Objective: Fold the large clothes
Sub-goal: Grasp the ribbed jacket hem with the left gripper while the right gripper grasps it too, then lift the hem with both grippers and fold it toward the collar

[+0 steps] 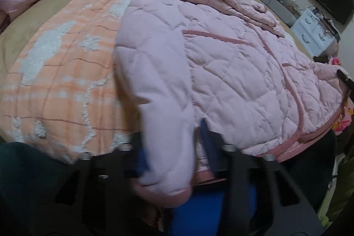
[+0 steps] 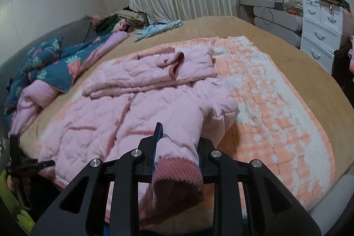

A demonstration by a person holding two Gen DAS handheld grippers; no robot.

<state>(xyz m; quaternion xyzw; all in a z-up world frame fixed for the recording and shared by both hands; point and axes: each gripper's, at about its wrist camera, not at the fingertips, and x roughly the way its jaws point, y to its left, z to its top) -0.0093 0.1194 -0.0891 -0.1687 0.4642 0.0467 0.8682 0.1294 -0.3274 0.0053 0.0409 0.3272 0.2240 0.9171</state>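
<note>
A pink quilted jacket (image 1: 232, 63) lies spread on an orange-and-white blanket (image 1: 57, 72) on the bed. My left gripper (image 1: 174, 149) is shut on a thick padded fold at the jacket's near edge, which fills the gap between the blue pads. In the right wrist view the jacket (image 2: 124, 107) runs away to the left. My right gripper (image 2: 179, 147) is shut on a sleeve just behind its ribbed dark-pink cuff (image 2: 177, 176), and the cuff hangs toward the camera. The other sleeve (image 2: 154, 74) lies folded across the far end of the jacket.
A floral blue quilt with pink lining (image 2: 50, 68) is heaped at the left side of the bed. A light-blue garment (image 2: 159, 28) lies at the far edge. White drawers (image 2: 320, 34) and a cluttered shelf (image 2: 265, 1) stand to the right. Tan sheet (image 2: 309, 81) surrounds the blanket.
</note>
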